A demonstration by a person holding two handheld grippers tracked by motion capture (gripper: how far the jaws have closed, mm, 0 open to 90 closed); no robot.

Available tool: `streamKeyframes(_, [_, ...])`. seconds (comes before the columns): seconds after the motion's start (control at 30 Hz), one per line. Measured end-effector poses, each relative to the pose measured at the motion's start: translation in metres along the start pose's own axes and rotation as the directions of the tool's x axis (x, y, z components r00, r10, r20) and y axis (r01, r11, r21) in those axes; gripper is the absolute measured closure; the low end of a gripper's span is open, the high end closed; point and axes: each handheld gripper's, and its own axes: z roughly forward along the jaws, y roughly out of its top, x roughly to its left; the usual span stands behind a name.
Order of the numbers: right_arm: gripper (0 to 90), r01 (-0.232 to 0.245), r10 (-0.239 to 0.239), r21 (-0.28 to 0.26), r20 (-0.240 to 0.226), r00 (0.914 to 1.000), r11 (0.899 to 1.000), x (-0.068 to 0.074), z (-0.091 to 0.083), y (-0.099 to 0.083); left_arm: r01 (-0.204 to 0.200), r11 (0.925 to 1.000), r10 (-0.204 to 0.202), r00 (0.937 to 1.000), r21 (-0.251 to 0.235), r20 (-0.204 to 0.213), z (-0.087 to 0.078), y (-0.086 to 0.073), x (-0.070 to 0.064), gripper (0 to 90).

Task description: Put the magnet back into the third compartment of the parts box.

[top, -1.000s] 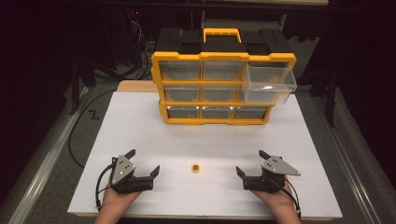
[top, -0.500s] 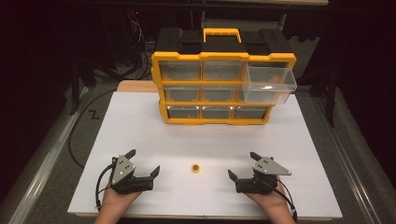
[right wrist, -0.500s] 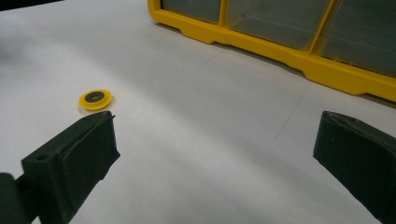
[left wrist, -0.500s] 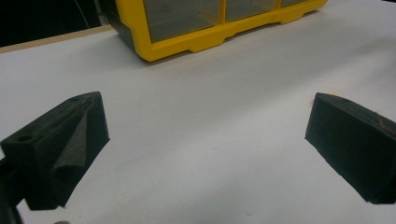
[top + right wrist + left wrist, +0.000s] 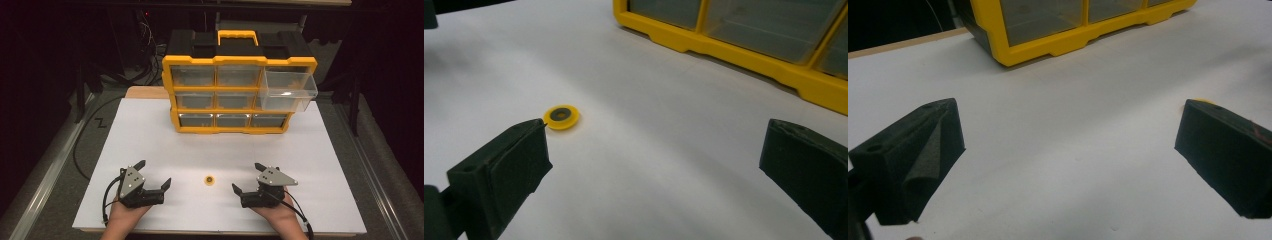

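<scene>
A small yellow disc (image 5: 209,180) with a dark centre lies flat on the white board (image 5: 150,130), between my two grippers. My left gripper (image 5: 154,172) rests near the front edge to the disc's left, open and holding nothing. In the left gripper view the gripper (image 5: 1068,120) shows wide-apart jaws, with a sliver of the disc (image 5: 1204,101) peeking over the right one. My right gripper (image 5: 246,176) sits just right of the disc, open and holding nothing. In the right gripper view the disc (image 5: 561,116) lies just beyond the left jaw of the gripper (image 5: 656,132).
A yellow and black drawer organiser (image 5: 240,95) with clear drawers stands at the back of the board. Its top right drawer (image 5: 289,91) is pulled out. Bare white board lies between the organiser and the grippers. Cables (image 5: 82,150) trail off the left side.
My right gripper has slid left along the board toward the disc. The left gripper and the disc have stayed put.
</scene>
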Motion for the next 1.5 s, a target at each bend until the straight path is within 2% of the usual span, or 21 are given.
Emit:
streamKeyframes(0.1, [1.0,0.002,-0.002,0.003,-0.008,1.0,1.0,0.002,0.004,0.003,-0.002,1.0,0.002,1.0,0.001,0.0,0.0,0.0,0.0,0.6])
streamKeyframes(0.13, [1.0,-0.009,0.009,0.003,-0.027,0.9996,1.0,0.004,0.008,0.005,-0.002,1.0,0.002,1.0,0.001,-0.001,0.0,0.0,0.0,0.6])
streamKeyframes(0.33, [1.0,-0.01,0.01,0.004,-0.04,0.9991,1.0,0.006,0.017,0.012,-0.003,1.0,0.003,1.0,0.002,0.0,0.0,0.0,0.0,0.6])
streamKeyframes(0.63, [1.1,0.004,-0.002,0.024,-0.055,0.9985,1.0,0.01,0.036,0.024,-0.003,1.0,0.003,1.0,0.0,-0.002,-0.001,0.0,0.0,0.6])
streamKeyframes(1.0, [1.1,0.037,-0.033,0.048,-0.085,0.9958,0.998,0.023,0.063,0.038,-0.002,1.0,0.002,1.0,-0.001,-0.002,-0.001,-0.001,0.0,0.6])
streamKeyframes(1.13, [1.1,0.047,-0.041,0.067,-0.091,0.995,0.997,0.028,0.074,0.044,-0.003,1.0,0.003,1.0,-0.001,-0.002,-0.001,-0.001,0.0,0.6])
streamKeyframes(1.33, [1.1,0.054,-0.042,0.108,-0.116,0.9924,0.993,0.033,0.08,0.042,0.0,1.0,0.0,1.0,-0.002,0.0,-0.001,-0.002,0.0,0.6])
streamKeyframes(1.43, [1.3,0.04,-0.019,0.141,-0.147,0.989,0.989,0.034,0.082,0.041,-0.001,1.0,0.001,1.0,-0.003,0.002,-0.001,-0.001,-0.001,0.6])
streamKeyframes(1.5, [1.4,0.033,-0.009,0.154,-0.151,0.9885,0.988,0.034,0.082,0.04,-0.003,1.0,0.003,1.0,-0.005,0.004,-0.001,-0.001,-0.001,0.6])
